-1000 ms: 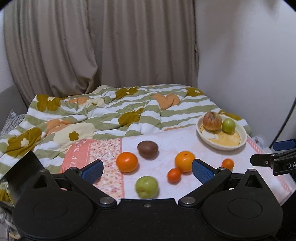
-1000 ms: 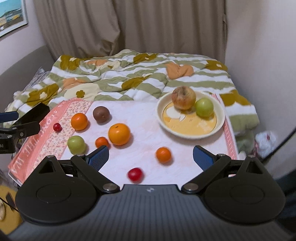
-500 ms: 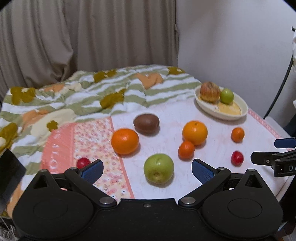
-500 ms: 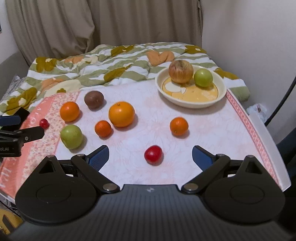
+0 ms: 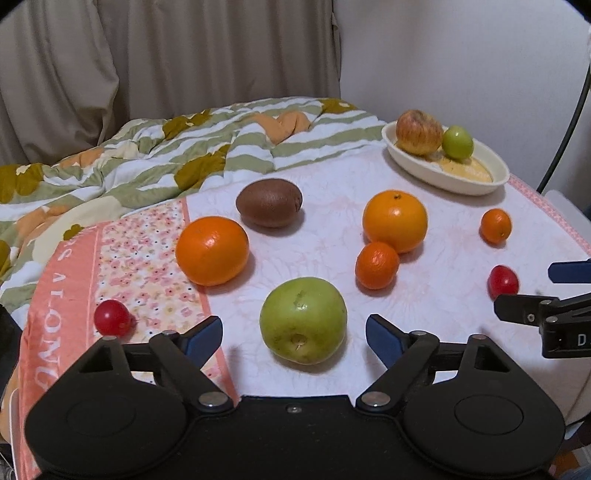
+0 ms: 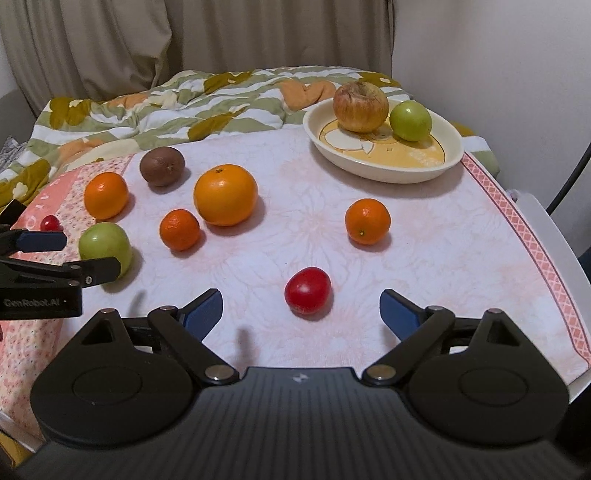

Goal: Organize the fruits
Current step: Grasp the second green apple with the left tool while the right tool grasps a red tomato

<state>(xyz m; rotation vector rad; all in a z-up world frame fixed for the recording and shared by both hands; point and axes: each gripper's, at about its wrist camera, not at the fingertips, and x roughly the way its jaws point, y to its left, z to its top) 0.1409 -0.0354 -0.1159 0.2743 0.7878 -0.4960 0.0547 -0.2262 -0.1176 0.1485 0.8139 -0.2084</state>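
Spreading wide, the jaws of the left gripper (image 5: 294, 334) are held apart with nothing between the blue pads, and no fruit is touched. A green apple (image 5: 303, 319) lies on the cloth right in line with the gap, just ahead of the fingertips. A cherry tomato (image 5: 112, 317) is seen just beyond the left finger, on the flowered pink band of the tablecloth (image 5: 140, 258). Farther out, a medium orange (image 5: 212, 250) and a brown kiwi (image 5: 269, 202) lie side by side, close but apart, and a small mandarin (image 5: 377, 264) is set against the big orange (image 5: 395, 220) behind it.

The right gripper (image 6: 301, 312) is likewise opened wide and empty, hovering over the table. A red tomato (image 6: 307, 290) rests just ahead of its gap, slightly nearer the left finger than the right, with neither pad on it. Beyond that, a second mandarin (image 6: 367, 221) sits alone in the middle of the cloth. At the far right corner a cream bowl (image 6: 384, 168) is placed, in which a reddish apple (image 6: 361, 106) and a small green fruit (image 6: 410, 115) are held side by side. A striped quilt (image 6: 184, 99) is bunched behind the table, with curtains (image 6: 221, 33) beyond it.
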